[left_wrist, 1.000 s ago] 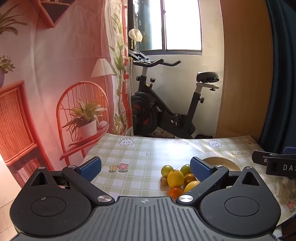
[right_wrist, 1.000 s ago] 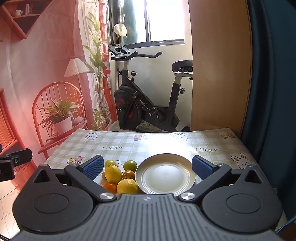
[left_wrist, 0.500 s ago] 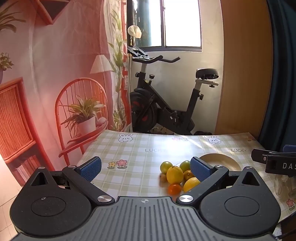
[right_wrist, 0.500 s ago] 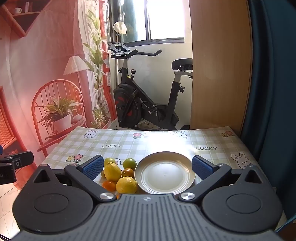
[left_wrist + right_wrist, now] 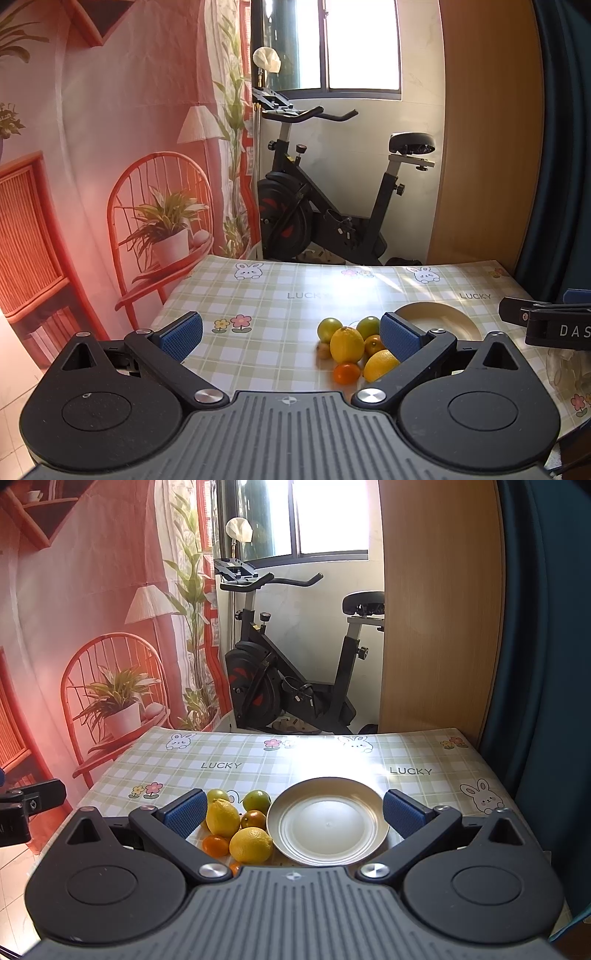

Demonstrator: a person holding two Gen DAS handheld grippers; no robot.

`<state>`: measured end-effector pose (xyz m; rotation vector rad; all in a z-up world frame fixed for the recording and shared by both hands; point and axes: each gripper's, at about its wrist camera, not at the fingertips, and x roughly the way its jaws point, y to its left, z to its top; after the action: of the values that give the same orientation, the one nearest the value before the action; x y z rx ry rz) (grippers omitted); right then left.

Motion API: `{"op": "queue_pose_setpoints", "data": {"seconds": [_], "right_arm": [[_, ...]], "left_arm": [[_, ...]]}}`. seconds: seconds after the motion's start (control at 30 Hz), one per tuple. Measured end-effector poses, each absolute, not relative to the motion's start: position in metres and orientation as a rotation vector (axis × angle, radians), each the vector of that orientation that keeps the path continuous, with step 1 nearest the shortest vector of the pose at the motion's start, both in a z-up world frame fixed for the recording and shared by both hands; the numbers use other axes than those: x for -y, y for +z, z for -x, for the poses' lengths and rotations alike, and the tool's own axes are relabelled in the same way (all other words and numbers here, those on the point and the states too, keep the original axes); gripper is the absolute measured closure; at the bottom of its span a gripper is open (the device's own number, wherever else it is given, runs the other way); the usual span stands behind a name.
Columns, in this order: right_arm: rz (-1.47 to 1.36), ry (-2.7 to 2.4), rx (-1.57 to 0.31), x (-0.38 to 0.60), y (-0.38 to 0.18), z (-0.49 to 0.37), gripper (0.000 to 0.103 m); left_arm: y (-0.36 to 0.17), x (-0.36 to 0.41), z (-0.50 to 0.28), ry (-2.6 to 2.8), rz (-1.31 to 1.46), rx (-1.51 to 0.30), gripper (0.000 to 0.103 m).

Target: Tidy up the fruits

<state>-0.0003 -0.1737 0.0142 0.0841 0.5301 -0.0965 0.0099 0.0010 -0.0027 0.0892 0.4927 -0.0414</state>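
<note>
A cluster of fruit lies on the checked tablecloth: two yellow lemons, green limes and small oranges. It touches the left rim of an empty round plate. In the left wrist view the same fruit sits ahead and right, with the plate behind it. My left gripper is open and empty, above the table's near left part. My right gripper is open and empty, held over the plate and fruit.
The table has its far edge in front of an exercise bike. A printed backdrop with a chair hangs at left, a wooden panel and dark curtain at right. The right gripper's side shows at the left view's right edge.
Both grippers have shifted slightly forward and upward over the table; the fruit and plate sit a little lower in view. Nothing was grasped.
</note>
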Motion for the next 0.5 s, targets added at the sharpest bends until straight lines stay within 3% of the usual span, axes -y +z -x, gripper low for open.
{"op": "queue_pose_setpoints", "data": {"seconds": [0.5], "right_arm": [[-0.074, -0.099, -0.538, 0.1725, 0.0191, 0.0015, 0.0]], "left_arm": [[-0.0033, -0.0028, -0.0094, -0.045, -0.082, -0.491, 0.0]]}}
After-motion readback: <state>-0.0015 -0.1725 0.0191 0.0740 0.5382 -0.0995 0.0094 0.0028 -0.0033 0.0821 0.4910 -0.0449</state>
